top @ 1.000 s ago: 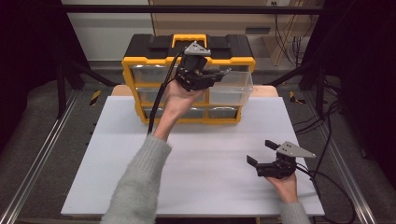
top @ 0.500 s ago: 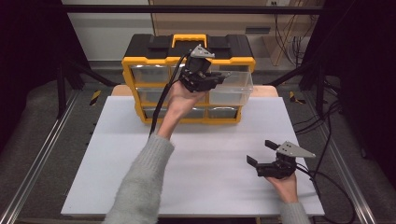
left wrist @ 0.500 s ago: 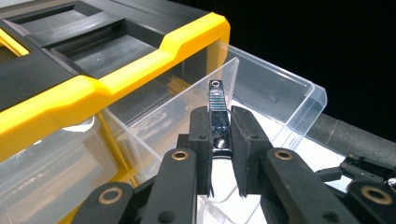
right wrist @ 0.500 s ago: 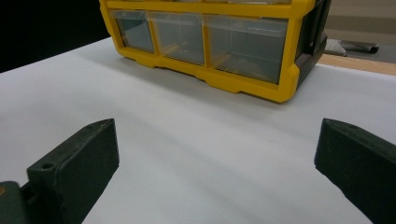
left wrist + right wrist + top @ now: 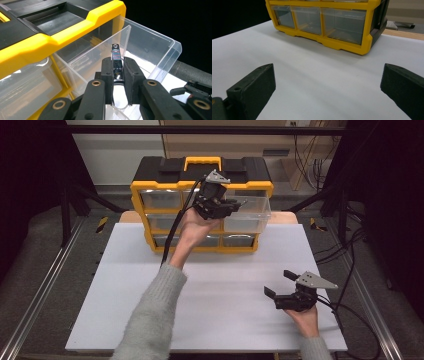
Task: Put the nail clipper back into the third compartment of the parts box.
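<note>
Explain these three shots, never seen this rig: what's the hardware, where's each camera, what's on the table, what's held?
No robot arm here: a person holds a hand-operated two-jaw gripper in each hand. The high view looks down from above the person's side. The other two cameras ride on the grippers, looking along their black jaws. On the white table stands a yellow and black drawer organizer with one clear drawer pulled out. The left gripper is shut on a small metal clip-like piece above that drawer. The right gripper rests open near the table's front, holding nothing.
</note>
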A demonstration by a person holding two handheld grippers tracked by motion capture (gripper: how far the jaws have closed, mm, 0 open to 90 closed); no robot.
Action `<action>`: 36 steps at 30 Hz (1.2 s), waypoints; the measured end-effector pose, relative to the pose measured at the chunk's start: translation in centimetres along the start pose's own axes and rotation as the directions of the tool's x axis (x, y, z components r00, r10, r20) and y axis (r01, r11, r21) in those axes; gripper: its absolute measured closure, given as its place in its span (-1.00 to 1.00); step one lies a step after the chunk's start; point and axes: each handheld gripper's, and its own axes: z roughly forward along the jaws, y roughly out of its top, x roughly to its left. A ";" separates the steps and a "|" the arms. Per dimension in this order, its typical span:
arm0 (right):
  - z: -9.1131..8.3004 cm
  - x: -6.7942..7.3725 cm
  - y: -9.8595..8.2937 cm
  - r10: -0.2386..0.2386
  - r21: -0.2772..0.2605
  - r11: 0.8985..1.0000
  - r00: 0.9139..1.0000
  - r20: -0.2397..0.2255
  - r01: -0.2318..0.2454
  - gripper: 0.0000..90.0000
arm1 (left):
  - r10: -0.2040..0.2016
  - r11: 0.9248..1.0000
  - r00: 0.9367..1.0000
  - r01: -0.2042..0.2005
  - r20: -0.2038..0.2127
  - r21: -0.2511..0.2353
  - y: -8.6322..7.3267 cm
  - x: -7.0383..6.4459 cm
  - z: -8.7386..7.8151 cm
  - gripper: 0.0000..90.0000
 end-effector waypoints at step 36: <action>0.1 0.0 0.0 0.001 0.003 1.000 1.000 0.007 -0.001 -0.99 | -0.058 0.976 0.998 0.063 0.034 -0.207 -6.1 1.4 -7.6 -0.70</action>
